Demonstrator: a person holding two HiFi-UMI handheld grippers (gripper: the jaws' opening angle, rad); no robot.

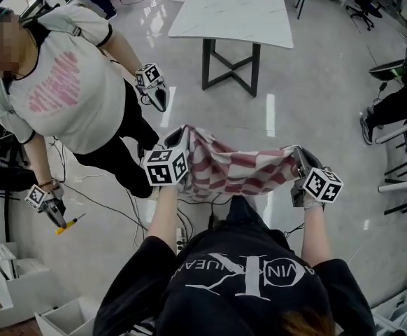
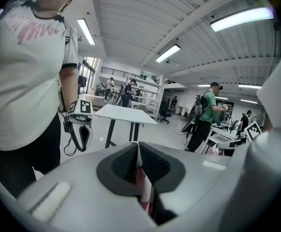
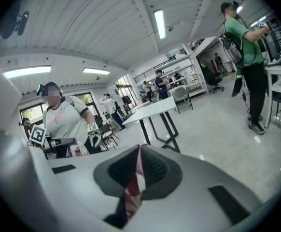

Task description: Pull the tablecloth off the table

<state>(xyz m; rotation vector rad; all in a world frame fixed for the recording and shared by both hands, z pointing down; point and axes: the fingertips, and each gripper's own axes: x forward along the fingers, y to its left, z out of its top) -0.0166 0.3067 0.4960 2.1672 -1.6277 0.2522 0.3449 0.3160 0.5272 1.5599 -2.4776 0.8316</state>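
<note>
Glossy pale floor (image 1: 315, 96) is recorded across the head view, with a white-topped table (image 1: 231, 12) on a dark crossed base standing on it. A bystander in a white shirt (image 1: 63, 82) is noted at the left. The red-and-white checked tablecloth (image 1: 235, 166) is held in the air, bunched and sagging between the two grippers, well apart from the table. The left gripper (image 1: 181, 135) is clamped on one end, the right gripper (image 1: 299, 156) on the other. In each gripper view the jaws are pressed together on a fold of cloth.
</note>
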